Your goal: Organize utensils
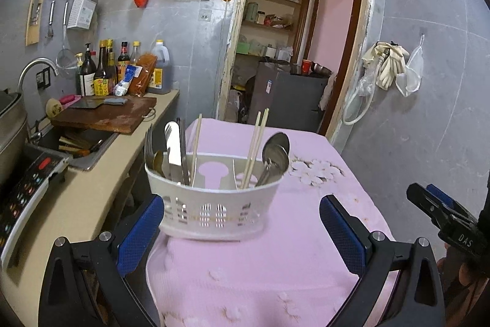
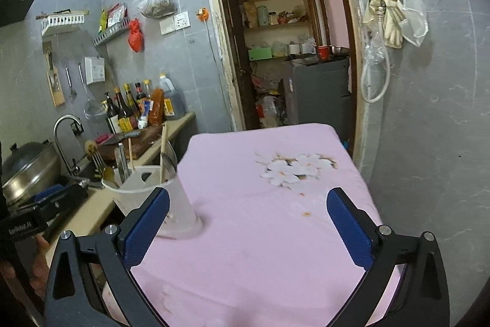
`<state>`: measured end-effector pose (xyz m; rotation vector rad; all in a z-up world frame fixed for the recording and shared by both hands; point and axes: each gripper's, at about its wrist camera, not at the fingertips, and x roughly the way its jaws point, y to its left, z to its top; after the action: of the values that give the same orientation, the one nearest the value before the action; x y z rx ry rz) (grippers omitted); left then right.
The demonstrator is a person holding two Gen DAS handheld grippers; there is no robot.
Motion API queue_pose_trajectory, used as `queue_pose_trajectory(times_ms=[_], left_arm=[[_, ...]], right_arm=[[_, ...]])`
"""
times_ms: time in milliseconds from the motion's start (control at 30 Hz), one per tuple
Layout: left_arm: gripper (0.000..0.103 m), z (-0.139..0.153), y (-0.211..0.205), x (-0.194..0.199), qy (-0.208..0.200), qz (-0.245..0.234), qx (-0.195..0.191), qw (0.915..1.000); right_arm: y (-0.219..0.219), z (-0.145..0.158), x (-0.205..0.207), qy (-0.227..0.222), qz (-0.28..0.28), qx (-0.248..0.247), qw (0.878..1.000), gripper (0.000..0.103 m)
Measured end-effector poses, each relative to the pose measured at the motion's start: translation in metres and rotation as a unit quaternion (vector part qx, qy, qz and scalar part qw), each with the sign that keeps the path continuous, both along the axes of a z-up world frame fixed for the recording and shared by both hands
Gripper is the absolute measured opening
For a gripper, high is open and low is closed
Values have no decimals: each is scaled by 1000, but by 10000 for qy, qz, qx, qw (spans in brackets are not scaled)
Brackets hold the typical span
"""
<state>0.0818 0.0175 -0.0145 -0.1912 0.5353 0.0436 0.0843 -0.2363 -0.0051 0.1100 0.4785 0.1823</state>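
Observation:
A white slotted utensil basket stands upright on the pink-clothed table. Its left compartment holds a fork, a knife and a small spoon. The right one holds chopsticks and large spoons. One single chopstick leans near the middle divider. My left gripper is open, its blue pads flanking the basket's near side without pressing it. My right gripper is open over bare cloth, with the basket just beyond its left finger. Its black tip shows at the right of the left wrist view.
A beige counter runs along the table's left with a sink, a wooden cutting board, sauce bottles and an induction cooker. A doorway opens beyond the table's far end. A grey tiled wall stands close on the right.

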Motion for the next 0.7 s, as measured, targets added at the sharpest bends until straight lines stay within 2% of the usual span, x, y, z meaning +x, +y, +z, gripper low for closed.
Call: queue_pose_trajectory(times_ms=[267,467,700], left_arm=[[102,-8,-11,-24,142,99,104,9998],[102,-11,-18,-40,96,77,250,9996],[102,-12,-26,-51,74,110,165,9998]], right_arm=[[-16,-4,-25,95,-83,-49,9999,101],[-27,-6,-43,-33,-377,95,9992,101],[-31,-7,-49,1,-305,67,9995,101]])
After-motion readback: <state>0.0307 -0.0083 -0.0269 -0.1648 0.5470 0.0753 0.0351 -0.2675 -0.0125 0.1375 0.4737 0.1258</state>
